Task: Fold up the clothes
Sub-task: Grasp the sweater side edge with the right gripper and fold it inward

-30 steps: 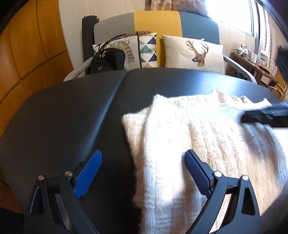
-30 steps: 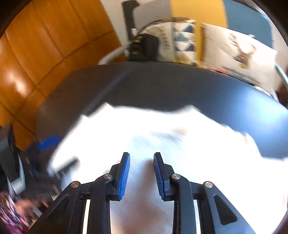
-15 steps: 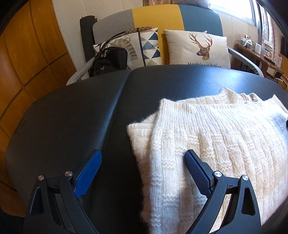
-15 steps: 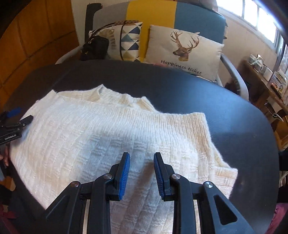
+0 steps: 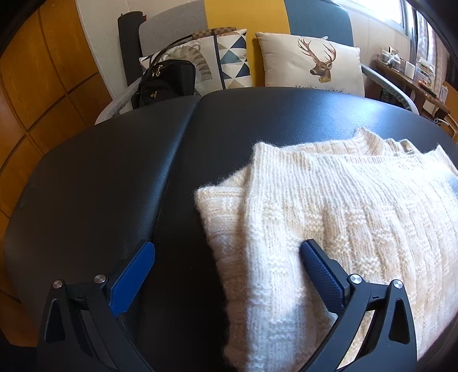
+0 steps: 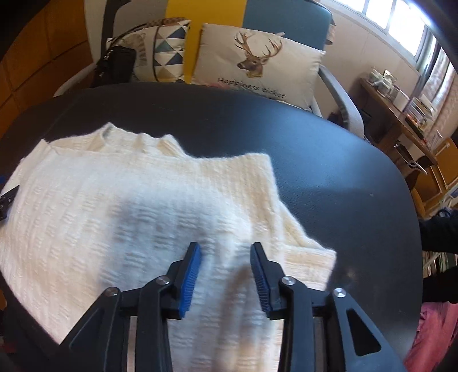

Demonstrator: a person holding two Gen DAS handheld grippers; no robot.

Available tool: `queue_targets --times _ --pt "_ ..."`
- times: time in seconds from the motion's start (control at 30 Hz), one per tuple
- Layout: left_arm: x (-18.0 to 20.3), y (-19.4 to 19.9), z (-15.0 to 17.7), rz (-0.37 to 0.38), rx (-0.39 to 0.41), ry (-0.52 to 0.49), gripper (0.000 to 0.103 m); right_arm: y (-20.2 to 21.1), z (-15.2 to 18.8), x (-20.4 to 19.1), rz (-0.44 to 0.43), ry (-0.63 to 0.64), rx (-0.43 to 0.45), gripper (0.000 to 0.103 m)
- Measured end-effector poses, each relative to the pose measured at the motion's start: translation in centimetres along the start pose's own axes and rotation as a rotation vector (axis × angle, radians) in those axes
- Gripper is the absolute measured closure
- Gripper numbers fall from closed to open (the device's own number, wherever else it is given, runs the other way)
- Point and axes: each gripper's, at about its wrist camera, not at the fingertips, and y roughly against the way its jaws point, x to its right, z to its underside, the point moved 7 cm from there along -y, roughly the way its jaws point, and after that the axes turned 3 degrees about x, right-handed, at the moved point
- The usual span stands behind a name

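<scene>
Only one thing that could hold others shows, a black handbag (image 5: pixel 167 81) standing on the sofa (image 5: pixel 246 17) behind the tabletop (image 5: pixel 100 177); it looks closed, and what is inside I cannot tell.

One cream knitted sweater (image 5: pixel 343 217) lies flat on the black tabletop, with its side parts folded inward and its collar toward the sofa. The tabletop has a dark, slightly grained cover with one seam running from the near side to the far edge.

The left claw (image 5: pixel 226 254) is spread as wide as it goes and its jaws have just opened a little more. One blue pad is over the bare tabletop and the other is over the sweater, so the left edge of the sweater lies between them, but the pads do not press it. The right claw (image 6: pixel 224 266) stands over the right part of the sweater, near its folded side edge. Its jaws have just been opening and now stand at a middle width, and knit shows between the pads without being pinched.

On the sofa I count two cushions: one with a deer head (image 6: pixel 254 57) and one with triangles (image 5: pixel 223 57). The sofa back has grey, yellow and blue panels. Wooden panels cover the wall at the left, and at the right a window gives strong light over a wooden shelf (image 6: pixel 400 114) with small items, too small to name.
</scene>
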Motion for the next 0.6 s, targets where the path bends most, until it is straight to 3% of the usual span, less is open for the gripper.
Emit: queue_targets --times 0.13,0.2,0.4,0.6 --pt "-0.2 -0.2 0.0 0.015 -0.021 0.016 0.000 0.4 0.7 2.2 0.020 -0.024 -0.003 0.054" --pt "-0.3 -0.3 0.0 0.027 -0.032 0.020 0.000 0.6 1.0 3.8 0.003 -0.072 -0.006 0.045" --pt "0.0 -0.5 -0.2 0.035 -0.047 -0.026 0.000 0.8 2.5 8.6 -0.053 -0.225 -0.046 0.041" --pt "-0.1 -0.5 -0.7 0.053 -0.056 -0.070 0.000 -0.7 4.3 9.7 -0.210 -0.374 -0.126 0.038"
